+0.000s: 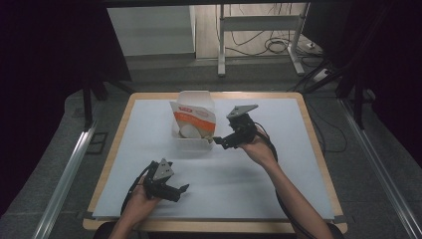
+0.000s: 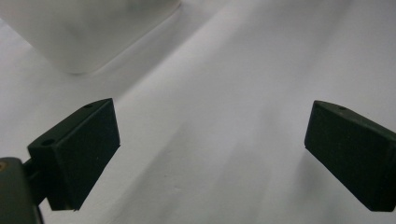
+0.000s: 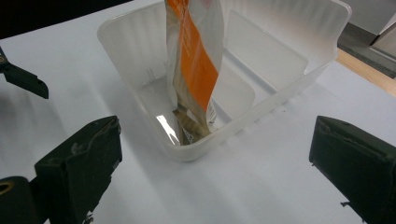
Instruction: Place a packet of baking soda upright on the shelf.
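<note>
A clear plastic bin [image 1: 194, 142] stands at the middle back of the white table, and an orange-and-white pouch [image 1: 195, 122] leans upright inside it. In the right gripper view the bin [image 3: 140, 56] and pouch [image 3: 196, 65] lie just ahead of the jaws. My right gripper [image 1: 219, 141] hovers beside the bin's right side, open, with nothing between its fingers [image 3: 79, 168]. My left gripper [image 1: 181, 191] rests near the front left of the table, open and empty; its view shows its fingers [image 2: 79, 149] wide apart and a corner of the bin [image 2: 88, 32] far off.
The white table cover [image 1: 278, 119] reaches to wooden edges [image 1: 318, 149] all round. A metal stand with cables [image 1: 259, 40] is on the floor behind the table. Rails [image 1: 64, 174] run along both sides.
</note>
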Demonstrator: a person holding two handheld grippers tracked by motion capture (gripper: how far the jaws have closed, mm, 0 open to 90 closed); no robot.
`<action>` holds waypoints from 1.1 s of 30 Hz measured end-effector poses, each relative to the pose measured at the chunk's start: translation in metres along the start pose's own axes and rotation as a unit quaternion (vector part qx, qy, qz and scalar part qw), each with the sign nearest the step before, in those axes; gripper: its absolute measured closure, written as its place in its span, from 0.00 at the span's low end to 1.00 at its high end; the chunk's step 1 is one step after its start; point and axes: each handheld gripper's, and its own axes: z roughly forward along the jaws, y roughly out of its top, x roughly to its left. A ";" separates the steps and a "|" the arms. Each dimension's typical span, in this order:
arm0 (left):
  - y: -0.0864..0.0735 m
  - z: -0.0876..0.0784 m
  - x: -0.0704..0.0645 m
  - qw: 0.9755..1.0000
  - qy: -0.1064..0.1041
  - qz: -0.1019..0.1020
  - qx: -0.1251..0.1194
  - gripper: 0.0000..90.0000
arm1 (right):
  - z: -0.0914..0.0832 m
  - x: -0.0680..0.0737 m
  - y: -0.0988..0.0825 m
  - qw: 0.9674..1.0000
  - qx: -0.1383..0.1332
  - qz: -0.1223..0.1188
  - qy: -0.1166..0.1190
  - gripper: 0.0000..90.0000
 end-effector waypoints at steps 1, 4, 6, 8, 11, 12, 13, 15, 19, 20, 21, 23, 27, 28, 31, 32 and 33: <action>0.000 0.000 0.000 1.000 0.000 0.000 0.000 0.04 | 0.000 0.000 -0.002 1.000 0.003 -0.002 0.002 0.03; 0.000 0.000 -0.001 1.000 -0.001 -0.001 0.000 0.04 | -0.004 0.001 -0.005 1.000 0.005 -0.019 -0.013 0.03; 0.000 0.000 -0.001 1.000 -0.001 -0.001 -0.001 0.04 | -0.007 0.002 -0.007 1.000 0.004 -0.021 -0.012 0.03; 0.000 0.000 -0.001 1.000 -0.001 0.000 -0.001 0.04 | -0.010 0.002 -0.010 1.000 0.004 -0.020 -0.013 0.03; 0.000 -0.001 -0.001 1.000 0.000 0.000 -0.002 0.04 | -0.013 0.003 -0.013 1.000 0.007 -0.021 -0.011 0.03; 0.000 -0.001 -0.001 1.000 0.001 0.001 -0.003 0.04 | -0.014 0.004 -0.014 1.000 0.009 -0.022 -0.011 0.03; 0.001 -0.001 -0.001 1.000 0.001 0.001 -0.004 0.04 | -0.014 0.005 -0.015 1.000 0.011 -0.022 -0.011 0.03; 0.001 -0.002 -0.001 1.000 0.001 0.002 -0.005 0.04 | -0.015 0.006 -0.017 0.999 0.017 -0.025 -0.011 0.03; 0.001 -0.003 -0.001 1.000 0.001 0.000 -0.009 0.04 | -0.019 0.008 -0.023 0.999 0.022 -0.025 -0.011 0.03; 0.001 -0.003 -0.001 1.000 0.001 0.000 -0.009 0.04 | -0.021 0.009 -0.025 0.999 0.022 -0.023 -0.011 0.03; 0.001 -0.003 -0.001 1.000 0.001 0.001 -0.010 0.04 | -0.022 0.009 -0.027 0.999 0.022 -0.022 -0.011 0.03; 0.001 -0.003 -0.001 1.000 0.001 0.001 -0.010 0.04 | -0.025 0.008 -0.030 1.000 0.022 -0.018 -0.012 0.03; 0.001 -0.004 -0.001 1.000 0.002 0.001 -0.012 0.04 | -0.032 0.008 -0.033 1.000 0.019 -0.011 -0.013 0.03; 0.001 -0.004 -0.001 1.000 0.002 0.001 -0.012 0.04 | -0.034 0.008 -0.033 1.000 0.018 -0.009 -0.013 0.03; 0.001 -0.004 -0.001 1.000 0.003 0.001 -0.013 0.04 | -0.039 0.010 -0.035 1.000 0.017 -0.007 -0.016 0.03; 0.001 -0.004 -0.001 1.000 0.002 0.001 -0.013 0.04 | -0.041 0.010 -0.036 1.000 0.016 -0.006 -0.016 0.03; 0.001 -0.004 -0.001 1.000 0.003 0.001 -0.013 0.04 | -0.042 0.011 -0.037 1.000 0.017 -0.004 -0.016 0.03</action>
